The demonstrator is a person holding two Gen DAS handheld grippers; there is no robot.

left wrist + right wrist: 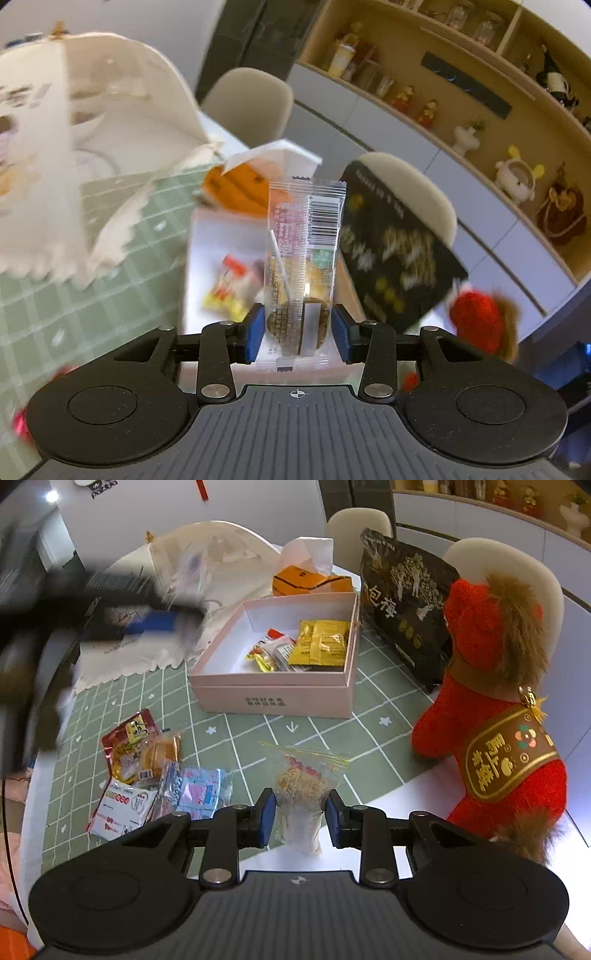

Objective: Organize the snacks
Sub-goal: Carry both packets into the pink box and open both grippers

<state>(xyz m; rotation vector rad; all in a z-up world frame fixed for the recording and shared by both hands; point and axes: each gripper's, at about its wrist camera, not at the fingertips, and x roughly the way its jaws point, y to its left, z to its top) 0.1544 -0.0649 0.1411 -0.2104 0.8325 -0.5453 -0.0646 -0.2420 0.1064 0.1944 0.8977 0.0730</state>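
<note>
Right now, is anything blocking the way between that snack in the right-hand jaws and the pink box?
Nothing visible does. The clear snack packet is held in the right gripper, and only bare green checked mat lies between it and the open-topped pink box. The red plush toy sits off to the side.

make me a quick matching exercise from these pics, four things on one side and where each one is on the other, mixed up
Things:
1. clear cookie packet
2. yellow packet
3. red plush toy
4. blue packet

Places:
A. lying loose on the green mat
B. between the left gripper's pads
C. inside the pink box
D. standing right of the box, by the black bag

Pairs: 1-B, 2-C, 3-D, 4-A
</note>
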